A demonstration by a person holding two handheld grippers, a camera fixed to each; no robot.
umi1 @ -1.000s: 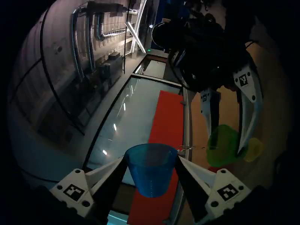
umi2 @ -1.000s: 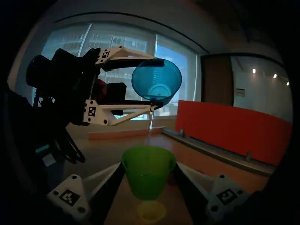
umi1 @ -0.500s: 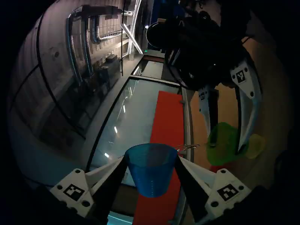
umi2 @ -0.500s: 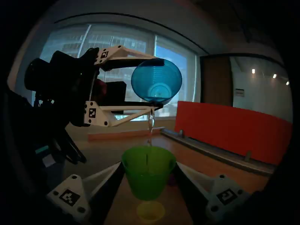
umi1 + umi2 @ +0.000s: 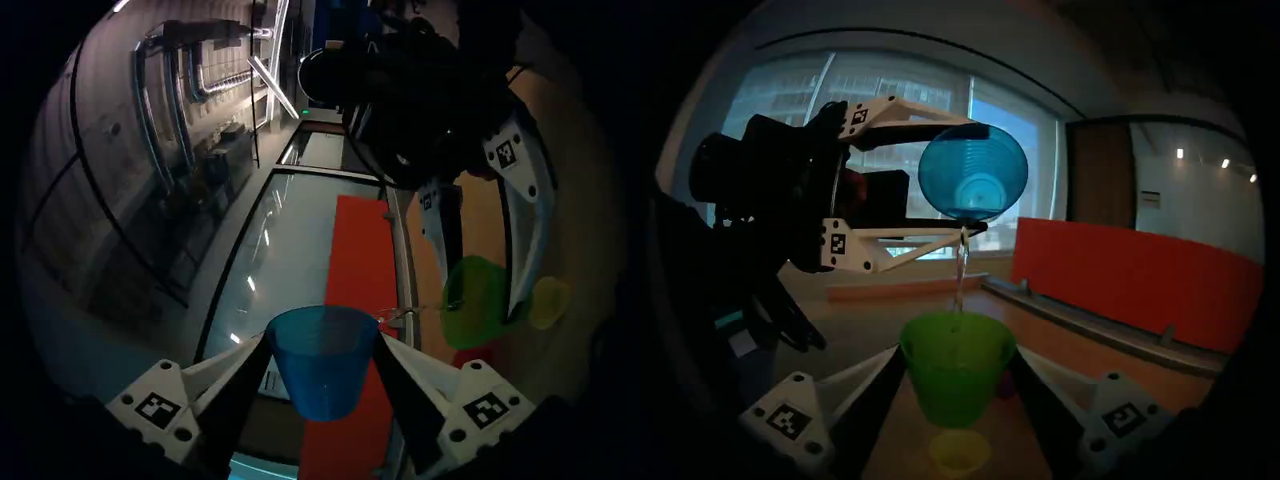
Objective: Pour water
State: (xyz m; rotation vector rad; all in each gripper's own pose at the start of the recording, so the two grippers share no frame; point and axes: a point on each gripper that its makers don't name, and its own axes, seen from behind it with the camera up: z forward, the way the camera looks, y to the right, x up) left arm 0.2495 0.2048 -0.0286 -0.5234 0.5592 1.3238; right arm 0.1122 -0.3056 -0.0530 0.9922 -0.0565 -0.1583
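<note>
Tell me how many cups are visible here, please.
3. The blue cup is tipped in the left gripper; the green cup sits upright in the right gripper below it; a small yellow cup stands on the table. More may be hidden.

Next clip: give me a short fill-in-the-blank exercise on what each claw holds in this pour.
1. The left claw grips the ___, tipped on its side.
2. The right claw holds the ___ upright.
3. A stream of ___ falls from the first into the second.
4. Below the right claw sits a small ___.
Missing: blue cup; green cup; water; yellow cup.
</note>
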